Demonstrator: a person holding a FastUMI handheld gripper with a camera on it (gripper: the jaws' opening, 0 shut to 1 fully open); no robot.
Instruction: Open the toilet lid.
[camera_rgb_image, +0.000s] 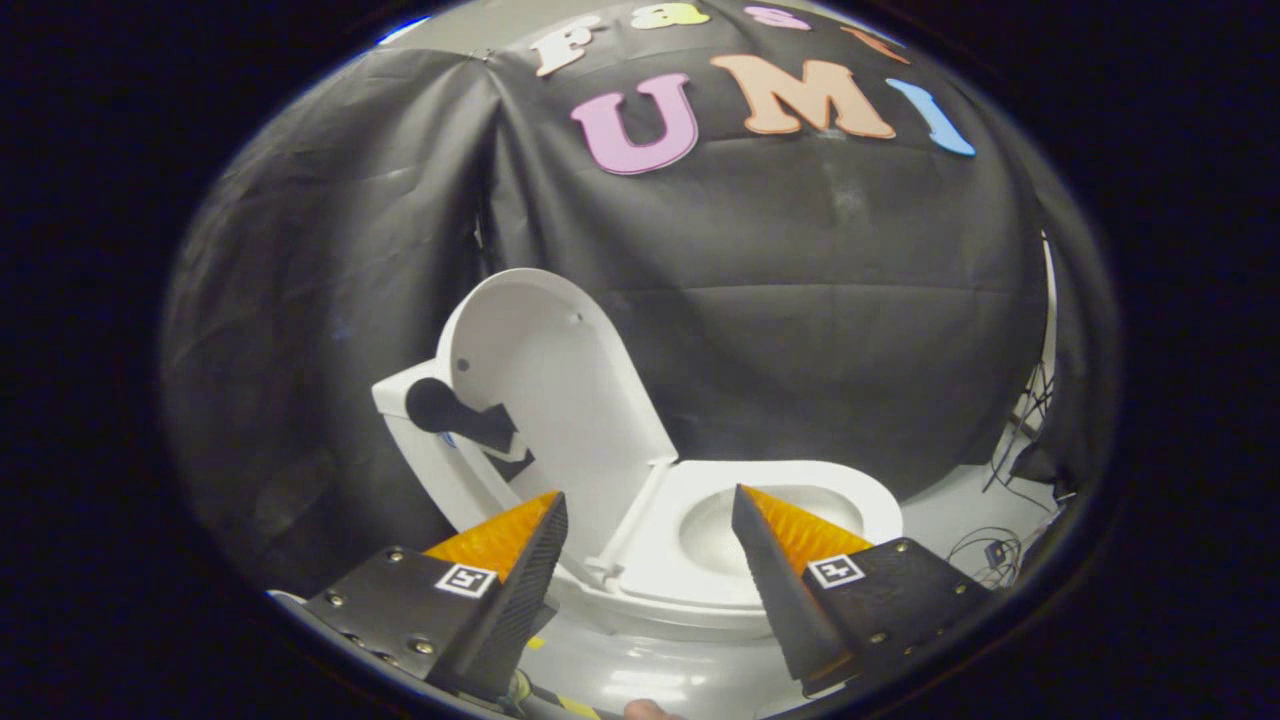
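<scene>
My tongs (648, 515) stand wide open, the two fingers spread well apart with nothing between them but empty air; they have hold of nothing and touch nothing.

Just ahead of the fingers and a little below them sits the white glossy toilet (700, 600). Its white oval plastic lid (545, 380) is already raised: it stands up on its hinge behind the seat, leaning back toward the cistern side, with its smooth underside turned to me. Two small dark bumper dots show on that underside. The lid rises beyond my left finger, while the white ring-shaped seat (660, 540) lies flat on the bowl, and the open bowl (720, 535) shows between my fingers and partly behind the right one. A dark rounded fitting (440, 408) sits on the white body beside the lid's lower edge; I cannot tell what it is.

As I judge it, the task is as good as done: the lid is up, it looks settled, and nothing presses on it. The seat is down, which the task does not ask me to change. All that seems left is to draw clear without knocking the lid forward.

Behind the toilet hangs the black cloth wall (800, 300), and some thin dark cables (1005, 545) trail on the pale floor (940, 510) off beyond my right finger.
</scene>
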